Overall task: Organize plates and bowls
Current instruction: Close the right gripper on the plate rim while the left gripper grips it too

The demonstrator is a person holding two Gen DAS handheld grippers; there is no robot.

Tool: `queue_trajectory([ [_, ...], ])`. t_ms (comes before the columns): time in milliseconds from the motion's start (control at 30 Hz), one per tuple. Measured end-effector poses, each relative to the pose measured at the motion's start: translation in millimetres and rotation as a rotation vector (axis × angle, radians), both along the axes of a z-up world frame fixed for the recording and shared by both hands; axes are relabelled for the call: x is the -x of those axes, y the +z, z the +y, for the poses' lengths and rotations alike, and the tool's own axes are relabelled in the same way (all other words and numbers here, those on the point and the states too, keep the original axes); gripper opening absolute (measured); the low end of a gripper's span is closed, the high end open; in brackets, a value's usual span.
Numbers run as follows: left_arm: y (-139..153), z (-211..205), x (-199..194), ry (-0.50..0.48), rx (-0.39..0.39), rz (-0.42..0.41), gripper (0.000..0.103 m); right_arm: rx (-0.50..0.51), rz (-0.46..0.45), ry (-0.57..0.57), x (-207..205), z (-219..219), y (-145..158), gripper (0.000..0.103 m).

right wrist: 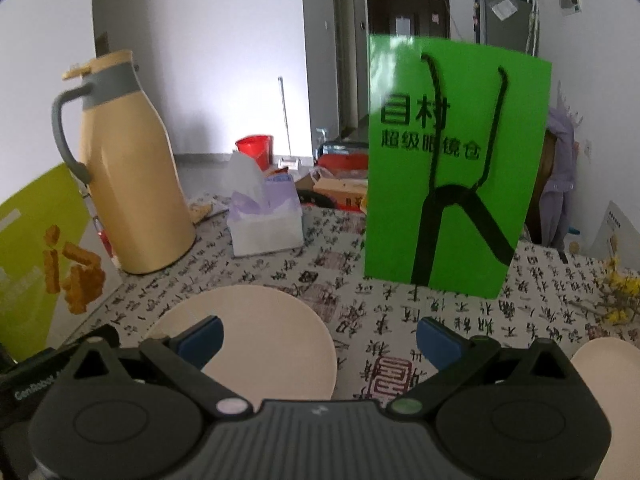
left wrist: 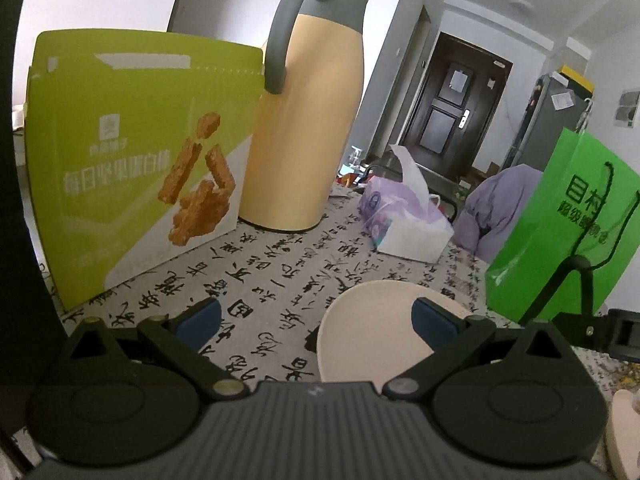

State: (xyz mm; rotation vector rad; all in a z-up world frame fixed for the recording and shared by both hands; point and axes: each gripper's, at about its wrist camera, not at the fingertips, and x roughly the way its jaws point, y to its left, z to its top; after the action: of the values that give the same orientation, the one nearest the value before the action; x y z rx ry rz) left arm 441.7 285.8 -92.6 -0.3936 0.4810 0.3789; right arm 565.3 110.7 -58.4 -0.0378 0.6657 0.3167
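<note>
Both grippers gaped wide and empty — the left gripper [left wrist: 316, 320] and right gripper [right wrist: 320, 336] each hovered over the round beige plate [right wrist: 256, 332] on the calligraphy-printed tablecloth [right wrist: 360, 280].

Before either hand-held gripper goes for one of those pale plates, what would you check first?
1. Left hand-held gripper open and empty: ok.
2. Right hand-held gripper open and empty: ok.
3. Round beige plate lying flat on the calligraphy-print tablecloth: ok.
4. Second pale plate fully in view: not ok, only its edge shows.
5. Upright green paper bag apart from the beige plate: ok.
6. Any bowls to sort: cannot tell, none visible.
</note>
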Motion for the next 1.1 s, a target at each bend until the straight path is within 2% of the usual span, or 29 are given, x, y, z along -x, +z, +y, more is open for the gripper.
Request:
queue_trajectory([
  [200, -10.4, 3.8, -6.8, -0.015, 0.023, 0.038, 0.103, 0.027, 0.071, 0.02, -9.0, 10.0, -11.9, 0.096],
  [300, -14.8, 3.1, -9.9, -0.013, 0.006, 0.051, 0.103, 0.053, 0.102, 0.013, -16.7, 16.3, -19.5, 0.091],
  [433, -18.1, -0.6, -12.7, -0.033, -0.007, 0.05, 0.1, 0.086, 0.145, 0.008, -27.7, 22.2, -32.4, 0.074],
  [567, -24.2, -4.8, -18.4, -0.05, -0.021, 0.067, 0.091, 0.082, 0.207, 0.002, -40.1, 22.7, -44.2, 0.064],
  [633, -27.7, -5.2, -22.1, -0.054, -0.019, 0.082, 0.087, 0.086, 0.223, 0.001, -44.4, 23.5, -48.7, 0.055],
  [800, -33.5, -5.9, -27.1, -0.066, -0.014, 0.097, 0.076, 0.102, 0.228, 0.0, -53.3, 24.4, -56.4, 0.054],
  [867, -36.2, -6.1, -29.4, -0.073, -0.011, 0.104, 0.071, 0.107, 0.238, 0.0, -57.1, 24.1, -60.1, 0.05],
  [933, -38.1, -5.3, -30.8, -0.075, 0.003, 0.107, 0.067, 0.116, 0.261, 0.01, -61.1, 24.6, -64.1, 0.033],
  [1000, -38.8, -4.2, -31.6, -0.079, 0.011, 0.108, 0.062, 0.113, 0.277, 0.023, -63.7, 25.1, -66.9, 0.02],
  [1067, -39.2, -3.5, -32.0, -0.082, 0.017, 0.109, 0.058, 0.11, 0.279, 0.031, -65.8, 26.4, -67.3, 0.02],
  [1100, -39.9, -3.0, -32.5, -0.086, 0.022, 0.11, 0.052, 0.113, 0.275, 0.035, -66.2, 27.1, -66.6, 0.019],
])
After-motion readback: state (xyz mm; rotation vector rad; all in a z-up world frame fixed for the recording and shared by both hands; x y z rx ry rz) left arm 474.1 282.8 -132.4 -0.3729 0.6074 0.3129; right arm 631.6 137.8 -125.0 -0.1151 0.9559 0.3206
